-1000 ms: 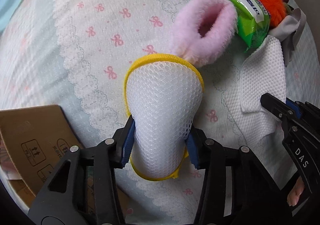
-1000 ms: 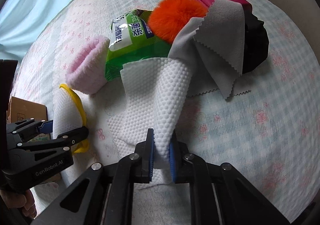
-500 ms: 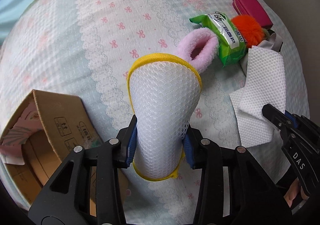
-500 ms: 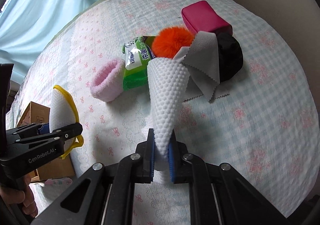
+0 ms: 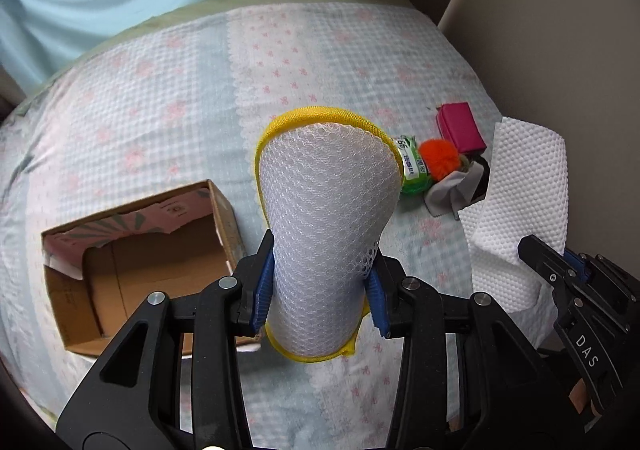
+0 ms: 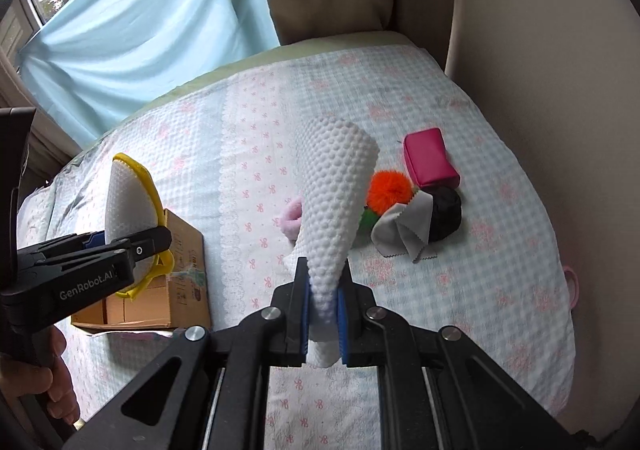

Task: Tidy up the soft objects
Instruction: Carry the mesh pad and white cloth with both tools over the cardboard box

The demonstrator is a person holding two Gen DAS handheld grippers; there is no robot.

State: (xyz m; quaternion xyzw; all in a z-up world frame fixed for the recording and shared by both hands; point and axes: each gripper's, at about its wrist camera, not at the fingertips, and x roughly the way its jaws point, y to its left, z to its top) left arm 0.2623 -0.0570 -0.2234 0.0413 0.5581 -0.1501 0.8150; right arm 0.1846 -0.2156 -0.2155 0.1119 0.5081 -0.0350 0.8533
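Now 2 grippers: left gripper (image 5: 322, 286) clamps 1 mesh pad (image 5: 326, 210), right gripper (image 6: 323, 314) 1 cloth (image 6: 336, 194).

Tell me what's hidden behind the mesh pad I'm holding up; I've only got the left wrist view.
Observer: Behind the mesh pad, the right wrist view shows a pink fluffy cuff lying on the bedspread.
Operator: And the dark thing past the grey cloth?
Observer: That is a rounded black bundle. It touches the grey cloth and lies just below the pink case.
Operator: Is the right side gripping its towel?
Observer: Yes. Seen head-on, the right gripper has both fingers shut on the narrow end of the white dotted towel, which stands up as a cone.
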